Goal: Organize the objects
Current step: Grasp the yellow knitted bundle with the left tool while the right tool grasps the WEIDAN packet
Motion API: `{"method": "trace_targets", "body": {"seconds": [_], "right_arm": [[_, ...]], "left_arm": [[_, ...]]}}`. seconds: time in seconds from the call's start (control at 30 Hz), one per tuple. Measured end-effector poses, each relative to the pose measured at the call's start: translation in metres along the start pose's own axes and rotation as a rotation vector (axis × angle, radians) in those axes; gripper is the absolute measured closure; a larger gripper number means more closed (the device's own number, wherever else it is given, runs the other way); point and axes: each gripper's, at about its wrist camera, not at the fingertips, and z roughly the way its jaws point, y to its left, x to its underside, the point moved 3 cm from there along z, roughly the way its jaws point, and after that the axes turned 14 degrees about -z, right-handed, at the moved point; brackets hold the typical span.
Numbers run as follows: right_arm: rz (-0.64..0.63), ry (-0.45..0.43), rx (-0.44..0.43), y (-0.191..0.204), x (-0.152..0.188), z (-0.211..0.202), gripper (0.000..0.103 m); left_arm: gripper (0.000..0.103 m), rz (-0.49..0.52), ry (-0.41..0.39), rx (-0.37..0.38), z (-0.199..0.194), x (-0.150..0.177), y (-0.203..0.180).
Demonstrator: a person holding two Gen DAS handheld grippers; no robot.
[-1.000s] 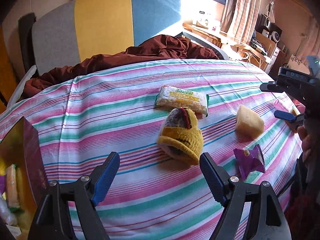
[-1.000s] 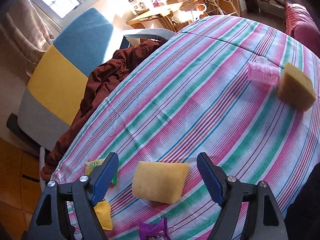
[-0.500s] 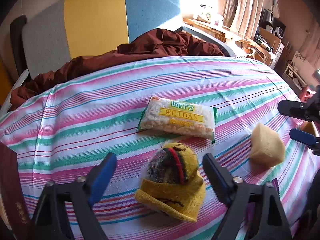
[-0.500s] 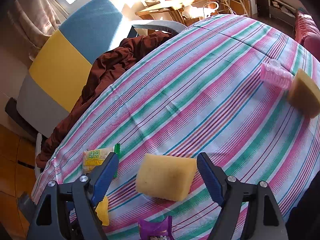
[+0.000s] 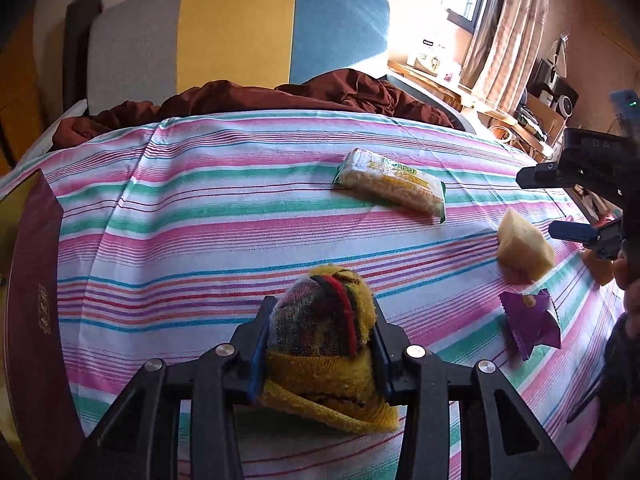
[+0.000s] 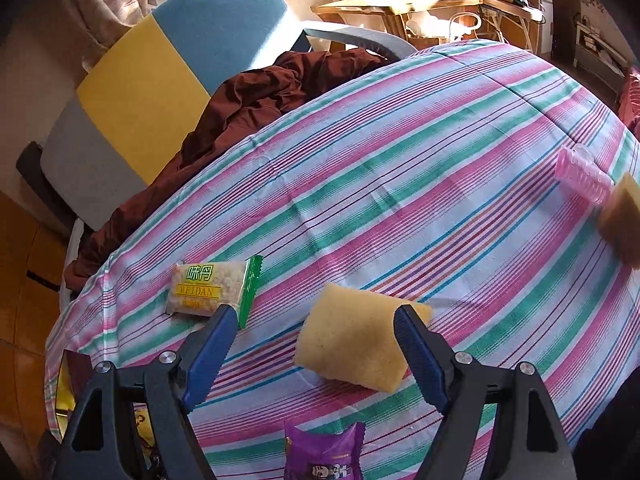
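Note:
My left gripper [image 5: 318, 344] is shut on a yellow knitted hat [image 5: 326, 344] that rests on the striped tablecloth [image 5: 200, 220]. My right gripper [image 6: 316, 344] is open, its fingers on either side of a yellow sponge [image 6: 356, 344] on the cloth; that sponge also shows in the left wrist view [image 5: 524, 248]. A Weidan snack packet [image 5: 390, 186] lies further back and shows in the right wrist view [image 6: 208, 290]. A purple wrapper [image 5: 530, 320] lies right of the hat.
A dark red box [image 5: 28, 300] stands open at the table's left edge. A pink ridged cup [image 6: 582, 176] and a second sponge [image 6: 622, 220] lie far right. A sofa [image 5: 240, 32] with a brown blanket [image 5: 280, 96] is behind the table.
My left gripper moved forward and shut on the yellow hat. My right gripper moved a little closer around the sponge and stayed open.

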Motion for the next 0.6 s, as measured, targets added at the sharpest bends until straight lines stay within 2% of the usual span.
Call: {"method": "trace_targets", "body": {"seconds": [0.17,0.37,0.5,0.6], "right_arm": [[-0.089,0.033,0.029,0.016,0.003,0.01,0.021],[-0.265,0.069,0.064,0.046,0.006,0.019,0.017],[-0.457,0.107,0.057,0.076,-0.004,0.034,0.018],[-0.614,0.137,0.091,0.097,-0.014,0.052,0.018]], "left_arm": [[0.058,0.023,-0.015,-0.008,0.003,0.002,-0.004],[0.058,0.017,-0.021,0.003,0.003,0.002,-0.001],[0.058,0.011,-0.021,0.01,0.003,0.002,0.0],[0.057,0.006,-0.022,0.016,0.003,0.002,0.001]]}}
